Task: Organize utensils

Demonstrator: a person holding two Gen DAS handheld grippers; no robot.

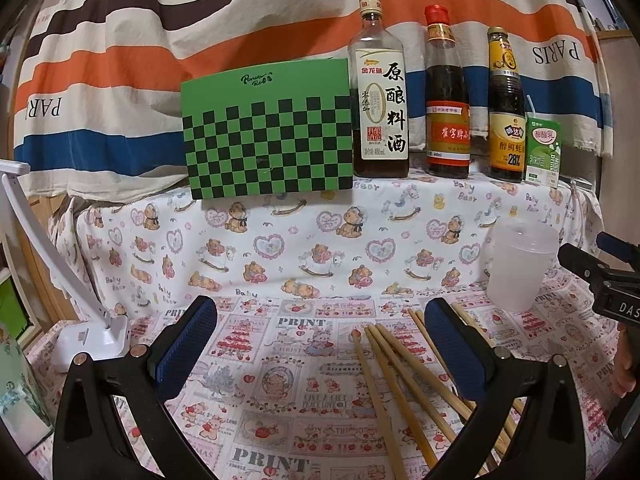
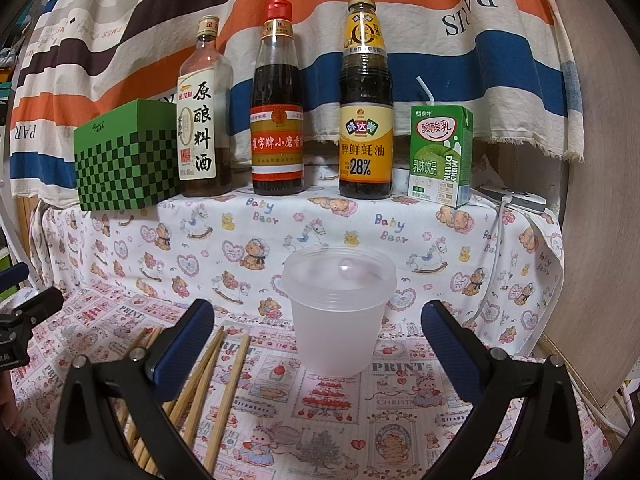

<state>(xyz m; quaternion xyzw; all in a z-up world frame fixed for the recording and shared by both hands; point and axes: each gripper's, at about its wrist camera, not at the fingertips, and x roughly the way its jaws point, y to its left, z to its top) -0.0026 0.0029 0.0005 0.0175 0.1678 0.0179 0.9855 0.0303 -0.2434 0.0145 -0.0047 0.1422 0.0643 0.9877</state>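
A: Between the wide-spread left tongs (image 1: 320,344) and under their right finger, the chopsticks (image 1: 394,380) lie loose on the surface (image 1: 256,400).

B: Any picked up?

A: None. Right tongs (image 2: 316,344), spread too, face the cup (image 2: 338,316) just ahead; chopsticks sit leftward.

B: So all sticks must go in.

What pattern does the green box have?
The green box has black-and-green checks, clearest in left wrist view.

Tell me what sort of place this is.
Probably a home kitchen corner, staged for recording. Sauce bottles and a milk drink carton stand on a raised shelf; bamboo chopsticks and a plastic cup sit on a cloth-covered table, with a striped sheet hung behind.
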